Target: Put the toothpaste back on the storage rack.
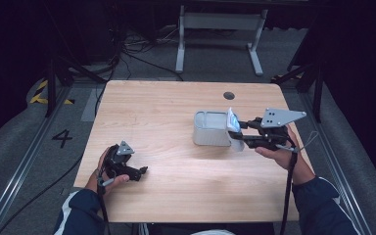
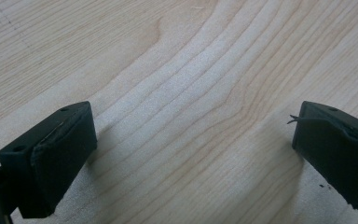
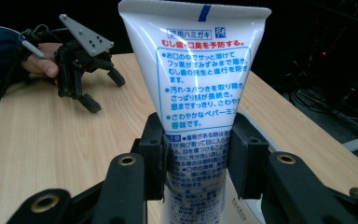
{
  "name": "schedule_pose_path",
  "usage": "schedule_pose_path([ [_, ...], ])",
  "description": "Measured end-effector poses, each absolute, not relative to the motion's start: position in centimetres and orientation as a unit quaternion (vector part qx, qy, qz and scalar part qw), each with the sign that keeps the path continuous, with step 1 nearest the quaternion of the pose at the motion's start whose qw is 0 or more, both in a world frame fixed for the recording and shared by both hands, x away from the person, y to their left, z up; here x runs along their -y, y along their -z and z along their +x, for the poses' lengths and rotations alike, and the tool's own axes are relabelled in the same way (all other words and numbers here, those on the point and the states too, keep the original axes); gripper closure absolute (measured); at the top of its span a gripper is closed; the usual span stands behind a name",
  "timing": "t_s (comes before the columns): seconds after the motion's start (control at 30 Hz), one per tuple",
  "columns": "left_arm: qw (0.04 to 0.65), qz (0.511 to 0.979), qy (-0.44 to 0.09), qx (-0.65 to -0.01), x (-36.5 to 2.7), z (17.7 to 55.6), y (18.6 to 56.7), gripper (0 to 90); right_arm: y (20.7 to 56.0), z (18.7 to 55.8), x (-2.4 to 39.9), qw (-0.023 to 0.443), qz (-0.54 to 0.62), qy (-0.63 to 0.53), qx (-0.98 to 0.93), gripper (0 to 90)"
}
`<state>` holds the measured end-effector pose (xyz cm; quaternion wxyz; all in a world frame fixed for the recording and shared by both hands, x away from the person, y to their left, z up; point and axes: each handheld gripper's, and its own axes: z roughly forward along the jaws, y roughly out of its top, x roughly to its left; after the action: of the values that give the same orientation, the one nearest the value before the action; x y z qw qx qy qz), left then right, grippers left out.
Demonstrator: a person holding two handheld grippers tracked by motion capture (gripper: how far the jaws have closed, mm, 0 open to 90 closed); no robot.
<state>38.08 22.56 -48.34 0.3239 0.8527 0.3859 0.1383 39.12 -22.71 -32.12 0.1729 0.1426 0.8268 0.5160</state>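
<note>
right claw point(image 3: 196, 156) clamped on tube point(image 3: 200, 84), upright at the near rim of bin point(image 1: 209, 128) | left claw point(image 1: 136, 171) spread wide, empty, low over worktop point(image 1: 176, 161) | step looks like bin placement: centre tube over opening, lower before letting go

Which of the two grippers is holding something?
The right gripper: its jaws clamp a white toothpaste tube beside the grey container. The left gripper is open over bare table.
</note>
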Motion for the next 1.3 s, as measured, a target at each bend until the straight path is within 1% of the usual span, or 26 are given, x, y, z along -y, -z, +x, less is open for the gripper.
schedule_pose_path([
  [0.3, 0.324, 0.853, -0.139, -0.386, -22.6, 38.1, 48.3, 0.1, 30.7, 40.0, 22.2, 0.183, 0.144, -0.521, -0.821, 63.5],
  [0.83, 0.324, 0.853, -0.138, -0.386, -22.6, 38.1, 48.3, 0.1, 30.1, 42.1, 21.6, 0.187, 0.162, -0.524, -0.815, 63.5],
  [1.0, 0.324, 0.853, -0.138, -0.386, -22.6, 38.1, 48.3, 0.1, 29.9, 42.9, 20.9, 0.192, 0.163, -0.519, -0.817, 63.5],
  [1.17, 0.324, 0.853, -0.138, -0.386, -22.6, 38.1, 48.3, 0.1, 29.8, 43.8, 20.4, 0.185, 0.169, -0.526, -0.812, 63.5],
  [1.3, 0.324, 0.853, -0.138, -0.386, -22.6, 38.1, 48.3, 0.1, 29.8, 44.4, 19.9, 0.192, 0.172, -0.52, -0.814, 63.5],
])
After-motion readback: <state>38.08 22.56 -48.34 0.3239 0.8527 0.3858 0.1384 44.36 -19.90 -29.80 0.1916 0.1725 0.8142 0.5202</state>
